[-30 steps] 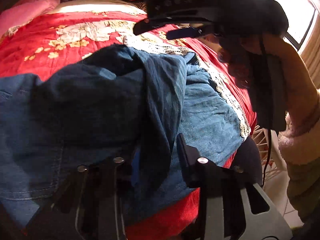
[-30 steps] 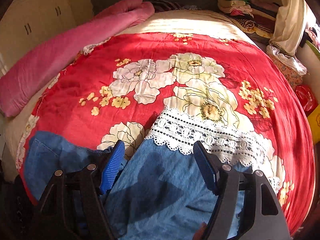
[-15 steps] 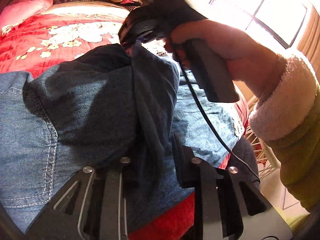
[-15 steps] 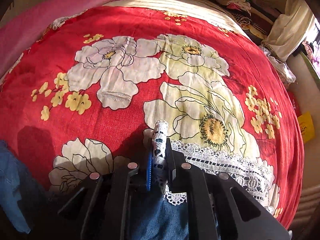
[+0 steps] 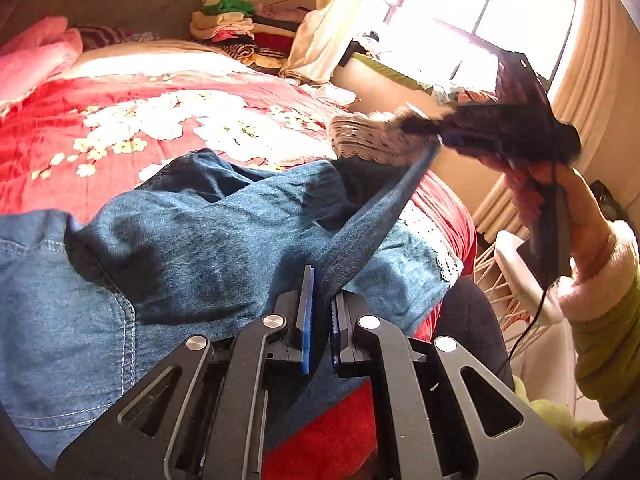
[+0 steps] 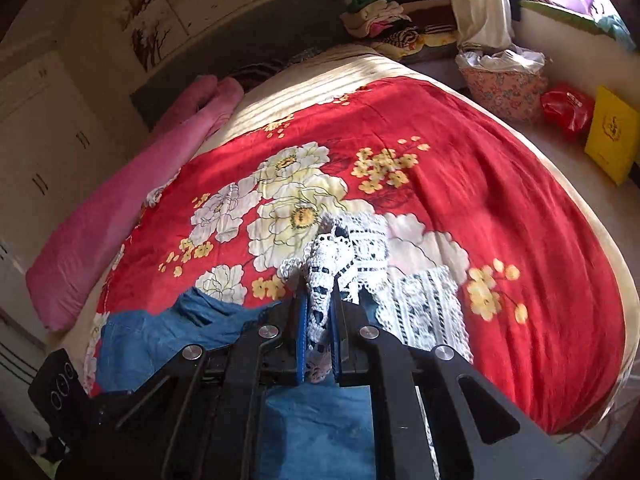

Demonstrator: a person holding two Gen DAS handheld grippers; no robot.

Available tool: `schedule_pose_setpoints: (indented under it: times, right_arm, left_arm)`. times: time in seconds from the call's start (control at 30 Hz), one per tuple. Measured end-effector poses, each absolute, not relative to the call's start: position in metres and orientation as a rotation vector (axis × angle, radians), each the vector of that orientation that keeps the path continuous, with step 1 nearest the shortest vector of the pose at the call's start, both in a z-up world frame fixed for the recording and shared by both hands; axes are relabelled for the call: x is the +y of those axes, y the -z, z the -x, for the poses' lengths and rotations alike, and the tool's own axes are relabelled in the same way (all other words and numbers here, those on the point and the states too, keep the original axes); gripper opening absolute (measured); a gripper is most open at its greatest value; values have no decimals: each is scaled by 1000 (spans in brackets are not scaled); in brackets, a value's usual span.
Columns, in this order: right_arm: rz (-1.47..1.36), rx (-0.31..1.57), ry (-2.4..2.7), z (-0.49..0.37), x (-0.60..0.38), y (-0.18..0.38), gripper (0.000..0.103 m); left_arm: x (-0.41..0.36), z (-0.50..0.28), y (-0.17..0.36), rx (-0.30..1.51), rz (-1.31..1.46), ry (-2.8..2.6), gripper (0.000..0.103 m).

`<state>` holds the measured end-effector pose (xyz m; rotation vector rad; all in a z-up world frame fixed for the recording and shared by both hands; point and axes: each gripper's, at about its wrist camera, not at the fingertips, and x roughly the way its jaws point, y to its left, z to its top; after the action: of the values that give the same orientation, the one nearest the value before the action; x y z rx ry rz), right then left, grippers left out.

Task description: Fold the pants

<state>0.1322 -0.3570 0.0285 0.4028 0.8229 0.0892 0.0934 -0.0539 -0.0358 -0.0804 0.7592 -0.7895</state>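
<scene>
Since a second ago our left gripper (image 5: 320,300) has clamped the jeans (image 5: 180,248), and our right gripper (image 6: 319,312) now pinches and lifts their lace hem (image 6: 326,276).

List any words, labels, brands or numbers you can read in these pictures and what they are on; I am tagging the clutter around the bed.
No text can be read.
yellow box beside the bed: a dark emblem, too small to read.
red bag: pale marks, too blurred.
wall pictures: branch drawings, no legible writing.
pants: no label visible.
</scene>
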Motion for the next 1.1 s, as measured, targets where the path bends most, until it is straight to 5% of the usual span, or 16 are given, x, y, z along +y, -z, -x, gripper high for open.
schedule_pose_setpoints:
  times: [0.73,0.83,0.9,0.97,1.1]
  right_arm:
    - [-719,946,-82,-37,-407,67,9]
    - [-686,968,-78,-35,-408,66,15]
    - [-680,947,-76,-28,-412,59,20]
    - [-628,923,-31,-22,-416,48,31]
    - [-521,851,22,-13,-414,25,33]
  left_arm:
    - [-94,-72,60,848,-144,757,11]
    - [-95,-70,58,852,-162,744,15]
    - [-94,-68,55,855,-169,732,29]
    - [-92,-66,51,845,-174,727,30]
    - [-89,-58,38,813,-172,715,31]
